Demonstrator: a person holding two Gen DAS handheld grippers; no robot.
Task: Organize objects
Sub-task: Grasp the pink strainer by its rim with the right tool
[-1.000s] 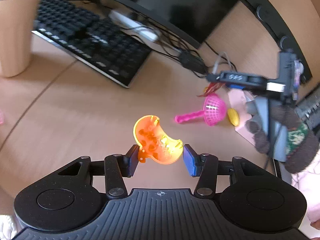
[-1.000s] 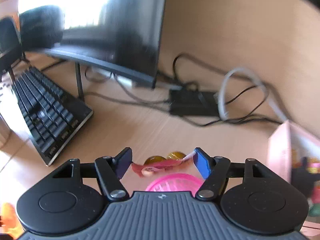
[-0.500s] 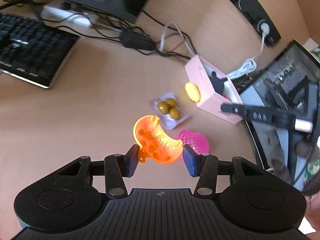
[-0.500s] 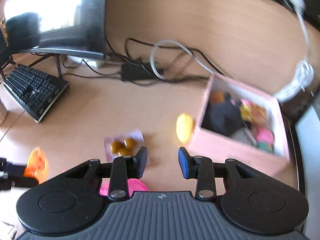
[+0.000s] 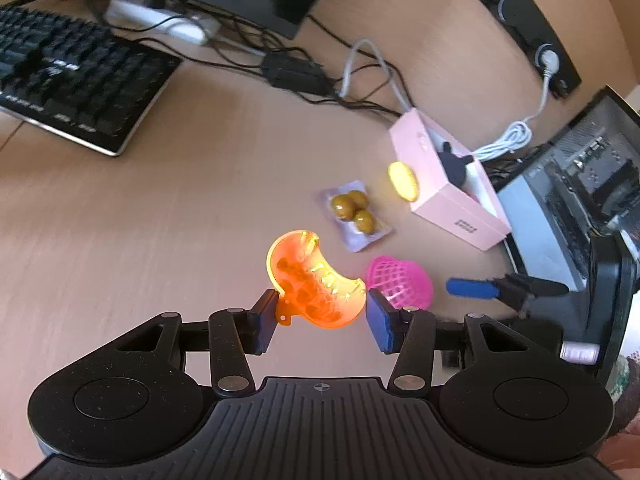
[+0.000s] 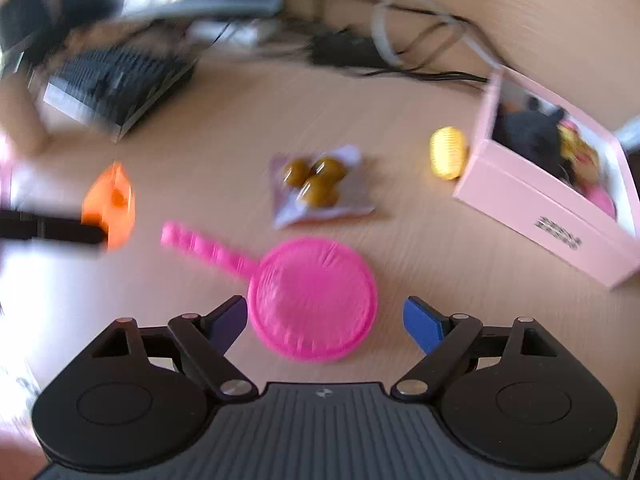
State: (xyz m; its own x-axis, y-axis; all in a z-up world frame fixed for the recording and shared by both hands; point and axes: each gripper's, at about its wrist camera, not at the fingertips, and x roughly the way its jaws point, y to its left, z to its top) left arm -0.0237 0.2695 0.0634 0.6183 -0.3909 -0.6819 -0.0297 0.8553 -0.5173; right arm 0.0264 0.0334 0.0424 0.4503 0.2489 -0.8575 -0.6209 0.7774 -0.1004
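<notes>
Right now your left gripper (image 5: 321,312) is clamped on the orange plastic toy (image 5: 314,286), which sits pinched between the two blue pads at the centre of the left wrist view, raised above the wooden desk (image 5: 180,216). Your right gripper (image 6: 325,322) has its fingers spread wide apart and holds nothing; the bowl of the pink toy strainer (image 6: 312,298) lies on the desk between them, low in the centre of the right wrist view, with its handle pointing toward the left of the frame. Just above the strainer in that view lies a clear packet of three olives (image 6: 318,184), and to the right of it a yellow ridged toy (image 6: 448,152) rests just beside the wall of the pink box (image 6: 536,216). That box stands at the right of the frame with a black plush toy (image 6: 528,134) and other colourful pieces inside. Your black keyboard (image 5: 76,84) lies at the upper left of the left wrist view, with a tangle of cables (image 5: 304,76) along the top.
</notes>
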